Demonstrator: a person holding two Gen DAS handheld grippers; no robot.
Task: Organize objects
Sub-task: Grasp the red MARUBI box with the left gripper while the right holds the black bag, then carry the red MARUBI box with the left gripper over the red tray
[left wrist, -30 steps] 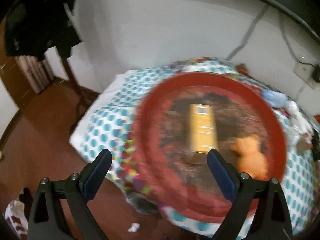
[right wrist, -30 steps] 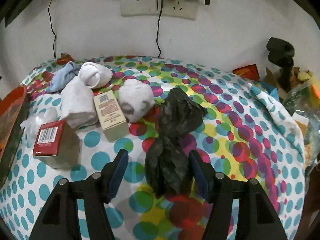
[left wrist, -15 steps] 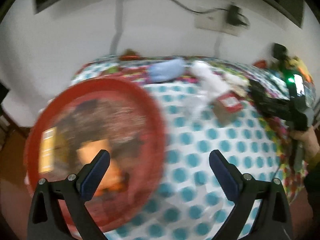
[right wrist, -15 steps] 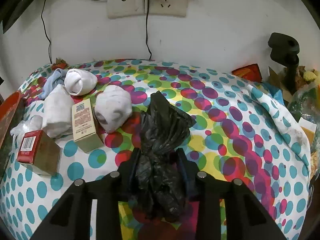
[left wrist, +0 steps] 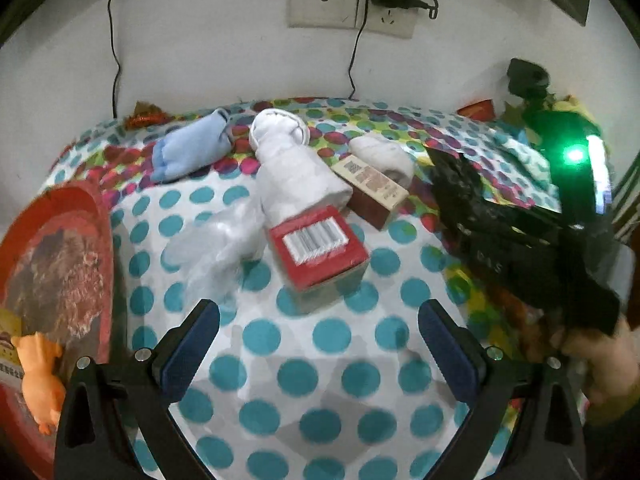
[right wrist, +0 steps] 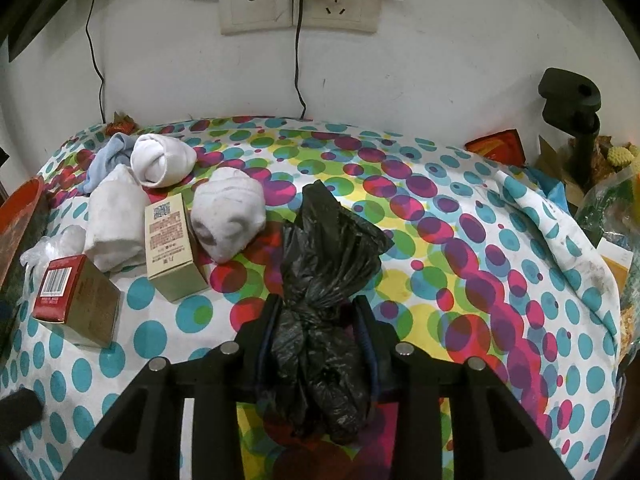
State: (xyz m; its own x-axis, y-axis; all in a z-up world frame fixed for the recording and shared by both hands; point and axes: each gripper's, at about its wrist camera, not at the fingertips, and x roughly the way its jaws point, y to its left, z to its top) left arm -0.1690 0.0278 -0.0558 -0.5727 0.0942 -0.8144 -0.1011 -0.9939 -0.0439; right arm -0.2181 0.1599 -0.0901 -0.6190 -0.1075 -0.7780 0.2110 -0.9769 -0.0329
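— What's in the red tray (left wrist: 100,216)?
— An orange toy (left wrist: 40,376) and maybe a yellow box, half cut off.
— Jaws?
— Right gripper (right wrist: 316,320) clamps the black bag (right wrist: 328,240) on the table (right wrist: 440,216); left gripper (left wrist: 318,336) gapes empty near the barcoded red box (left wrist: 320,246).

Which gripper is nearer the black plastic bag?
Right. The right gripper is clamped on the black plastic bag; the left gripper hangs open over bare cloth, off to the bag's side.

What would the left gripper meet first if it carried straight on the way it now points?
Probably the red box with the barcode, which lies ahead between the open left gripper's fingers; the bare spotted tablecloth comes before it, though depth is unclear.
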